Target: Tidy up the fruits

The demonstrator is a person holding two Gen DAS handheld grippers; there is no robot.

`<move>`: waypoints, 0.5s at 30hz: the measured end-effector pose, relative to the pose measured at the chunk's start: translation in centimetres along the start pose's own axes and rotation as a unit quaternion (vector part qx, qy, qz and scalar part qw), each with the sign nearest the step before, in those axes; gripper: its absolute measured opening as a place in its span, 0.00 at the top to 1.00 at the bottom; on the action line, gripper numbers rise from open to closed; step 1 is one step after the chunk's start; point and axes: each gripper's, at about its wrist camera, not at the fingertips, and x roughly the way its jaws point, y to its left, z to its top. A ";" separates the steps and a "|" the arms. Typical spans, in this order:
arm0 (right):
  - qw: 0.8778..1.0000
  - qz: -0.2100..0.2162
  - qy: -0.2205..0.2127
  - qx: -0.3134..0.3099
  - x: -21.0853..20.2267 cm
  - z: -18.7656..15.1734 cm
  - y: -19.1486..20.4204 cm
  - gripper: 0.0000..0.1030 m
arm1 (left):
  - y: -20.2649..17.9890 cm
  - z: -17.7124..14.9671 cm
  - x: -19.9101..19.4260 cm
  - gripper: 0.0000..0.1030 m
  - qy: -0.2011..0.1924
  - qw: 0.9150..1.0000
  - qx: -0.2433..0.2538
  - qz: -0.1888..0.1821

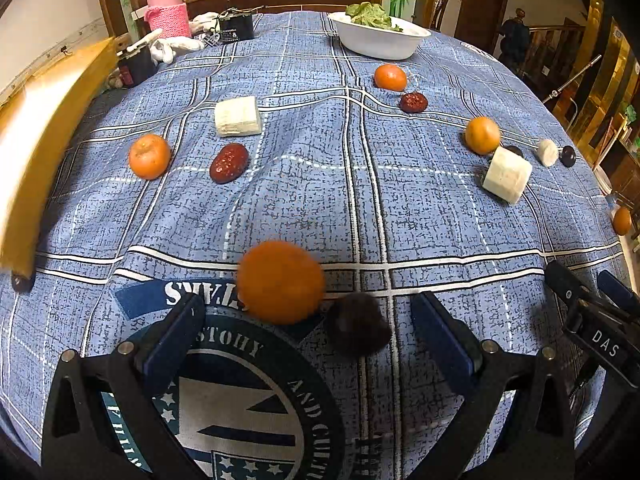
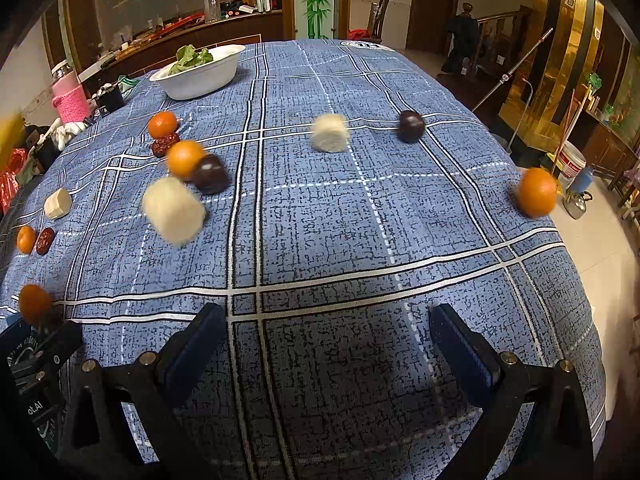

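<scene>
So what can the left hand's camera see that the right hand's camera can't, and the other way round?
Only the left wrist view shows the round printed emblem on the cloth and a yellow board at the table's edge. Only the right wrist view shows the white bucket on the floor beyond the table. Both show the white bowl of greens, the pink jar and scattered fruit on the blue checked tablecloth.

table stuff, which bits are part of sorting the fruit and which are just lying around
For the job: oranges, red dates, white banana pieces, dark round fruits, and perhaps the white bowl, though it holds greens.

Lying about: pink-sleeved jar, white gloves, black box.
</scene>
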 end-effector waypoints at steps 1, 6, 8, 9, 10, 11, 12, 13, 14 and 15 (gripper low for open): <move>1.000 0.000 0.000 0.000 0.0 0.0 0.0 0.00 | 0.0 0.0 0.0 0.00 0.000 1.000 0.000 0.000; 1.000 0.000 0.000 0.000 0.0 0.1 0.0 0.00 | 0.5 0.0 -0.1 0.00 0.000 1.000 0.000 0.000; 1.000 0.000 0.000 0.000 0.0 0.0 0.0 0.00 | 0.5 0.1 -0.1 0.00 0.001 1.000 0.001 -0.001; 1.000 0.000 0.000 0.000 0.0 0.0 0.0 0.00 | 0.5 0.1 -0.1 0.00 0.001 1.000 0.001 -0.001; 1.000 0.000 0.000 0.000 0.0 0.0 0.0 0.00 | 0.5 0.1 -0.1 0.00 0.001 1.000 0.001 -0.001; 1.000 0.000 0.000 0.000 0.0 0.0 0.0 0.00 | 0.5 0.1 -0.1 0.00 0.001 1.000 0.001 -0.001; 1.000 0.000 0.000 0.000 0.0 0.0 0.0 0.00 | 0.5 0.1 -0.1 0.00 0.001 1.000 0.001 -0.001; 1.000 0.000 0.000 0.000 0.0 0.1 0.0 0.00 | 0.5 0.1 -0.1 0.00 0.001 1.000 0.001 -0.001; 1.000 0.000 0.000 0.000 0.0 0.1 0.0 0.00 | 0.5 0.1 -0.1 0.00 0.001 1.000 0.001 -0.001; 1.000 0.000 0.000 0.000 0.0 0.1 0.0 0.00 | 0.5 0.1 -0.1 0.00 0.001 1.000 0.001 -0.001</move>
